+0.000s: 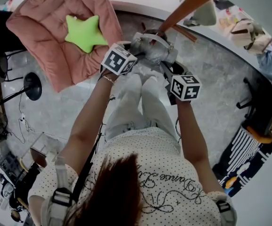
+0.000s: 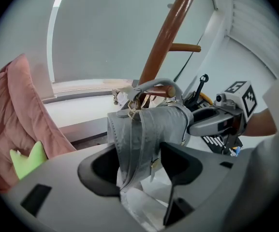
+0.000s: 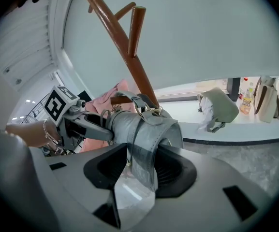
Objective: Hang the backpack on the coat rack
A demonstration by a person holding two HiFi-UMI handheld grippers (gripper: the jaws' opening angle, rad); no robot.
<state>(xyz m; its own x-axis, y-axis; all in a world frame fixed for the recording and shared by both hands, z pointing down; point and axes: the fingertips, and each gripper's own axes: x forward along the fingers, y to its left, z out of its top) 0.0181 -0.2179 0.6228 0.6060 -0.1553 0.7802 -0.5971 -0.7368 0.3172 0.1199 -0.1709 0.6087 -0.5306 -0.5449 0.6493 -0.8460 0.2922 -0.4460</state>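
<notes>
The lower body of the backpack (image 1: 152, 48) is hidden in every view: the head view shows only its grey top, and in both gripper views the fabric drops out of sight behind the gripper housings. The coat rack (image 1: 192, 1) is cut off at the upper frame edge, and its foot is covered by the backpack and the grippers. The backpack is held clear of the floor, directly against the brown pole of the coat rack (image 2: 166, 37). Its top points up toward the pole and its long axis runs downward from there. In the left gripper view the top handle (image 2: 154, 83) arches over a short peg (image 2: 164, 90). Whether the handle bears on that peg cannot be determined. The left gripper (image 2: 139, 161) grips a fold of the backpack (image 2: 149, 124) on one side, with fabric against both pads. The right gripper (image 3: 141, 166) grips the backpack (image 3: 139, 129) on the opposite side, its jaws set wide and filled by a thick grey panel. In the head view the left gripper (image 1: 135, 51) and the right gripper (image 1: 168, 66) flank the backpack. A pink cushion (image 1: 41, 32) carrying a green star pillow (image 1: 84, 32) lies well apart, to the left.
</notes>
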